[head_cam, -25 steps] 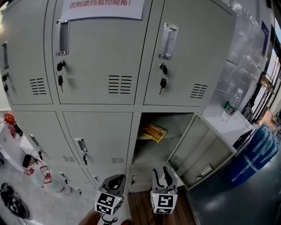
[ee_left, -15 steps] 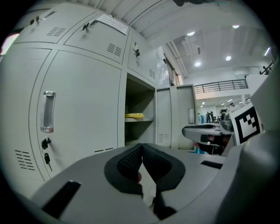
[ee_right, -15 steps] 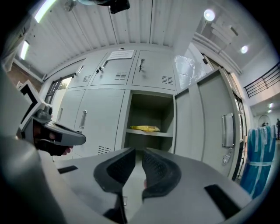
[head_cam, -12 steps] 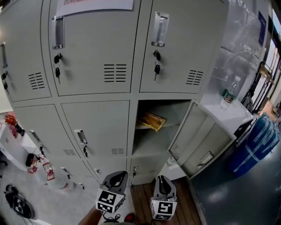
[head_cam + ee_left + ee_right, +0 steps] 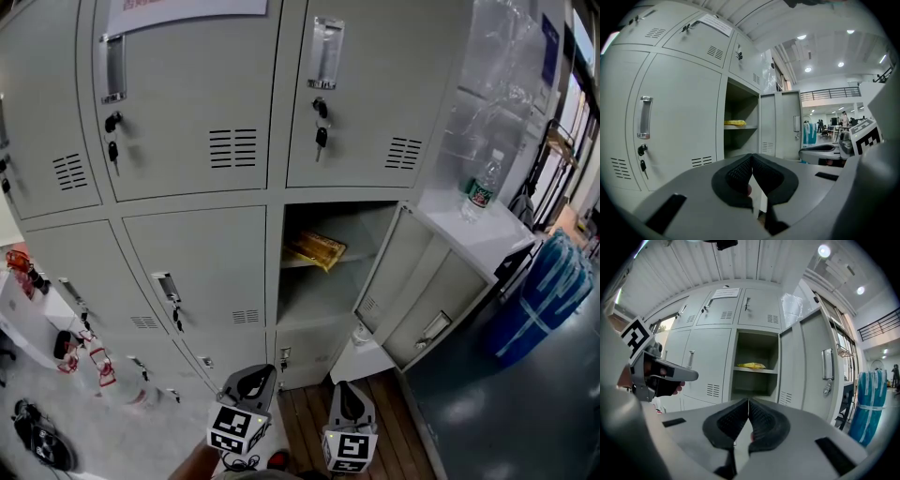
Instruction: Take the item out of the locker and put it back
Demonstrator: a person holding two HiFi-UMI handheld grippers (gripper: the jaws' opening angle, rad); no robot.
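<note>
A yellow packet (image 5: 318, 249) lies on the upper shelf of the open locker (image 5: 323, 286); it also shows as the packet (image 5: 734, 123) and the packet (image 5: 751, 365) in both gripper views. Low in the head view, in front of the lockers and well short of the opening, are my left gripper (image 5: 251, 377) and right gripper (image 5: 345, 391). The left gripper (image 5: 751, 157) is shut with nothing in it. The right gripper (image 5: 748, 401) has just been closing and now stands shut, pads together, with nothing between them.
The locker door (image 5: 420, 298) swings out to the right. Closed lockers with handles and hanging keys (image 5: 321, 137) fill the wall. A water bottle (image 5: 479, 187) stands on a white ledge, and blue wrapped rolls (image 5: 547, 302) stand at right. Clutter lies on the floor at left.
The right gripper's jaws, apart a second ago, have come together. Both grippers sit lower and farther back from the open locker. The packet has stayed on its shelf.
</note>
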